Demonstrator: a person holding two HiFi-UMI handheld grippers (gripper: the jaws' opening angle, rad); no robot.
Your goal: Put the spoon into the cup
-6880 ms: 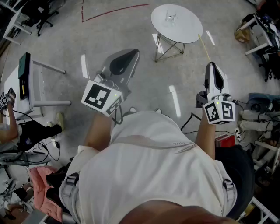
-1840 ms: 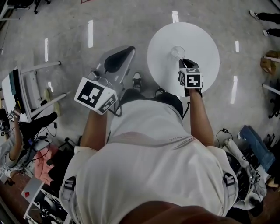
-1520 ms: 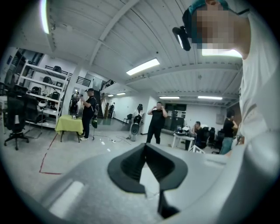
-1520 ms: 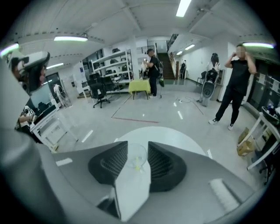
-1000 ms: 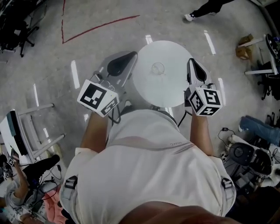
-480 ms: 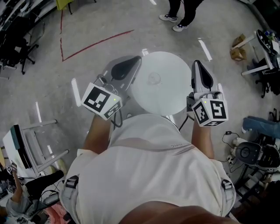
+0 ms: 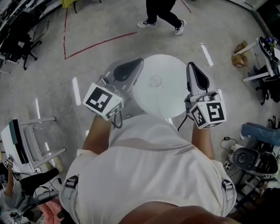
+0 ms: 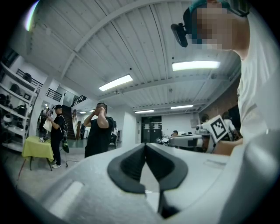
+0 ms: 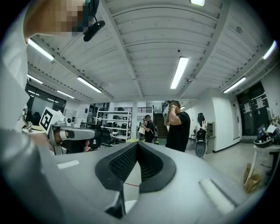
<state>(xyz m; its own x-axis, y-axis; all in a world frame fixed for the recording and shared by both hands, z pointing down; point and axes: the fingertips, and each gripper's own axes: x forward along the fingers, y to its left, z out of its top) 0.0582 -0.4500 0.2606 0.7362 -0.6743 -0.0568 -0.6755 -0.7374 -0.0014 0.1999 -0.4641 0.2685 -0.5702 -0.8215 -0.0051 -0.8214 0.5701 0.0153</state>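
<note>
A small clear glass cup (image 7: 155, 80) stands near the middle of the round white table (image 7: 170, 98). I cannot make out the spoon in any view. My left gripper (image 7: 140, 60) is held up, level, over the table's left edge. My right gripper (image 7: 191, 65) is held up, level, just off its right edge. Both are well clear of the cup. In the left gripper view the gripper (image 8: 145, 144) has its pads together with nothing between them. In the right gripper view the gripper (image 9: 137, 142) is also shut and empty.
A person in black (image 7: 162, 12) walks on the floor beyond the table and also shows standing in the left gripper view (image 8: 99, 133) and the right gripper view (image 9: 177, 127). A white chair (image 7: 27, 141) stands at the left. Bags and cables (image 7: 257, 155) lie at the right.
My right gripper, which was over the cup earlier, has drawn back and risen to the table's right side. The left gripper rose a little. A person has walked into view beyond the table.
</note>
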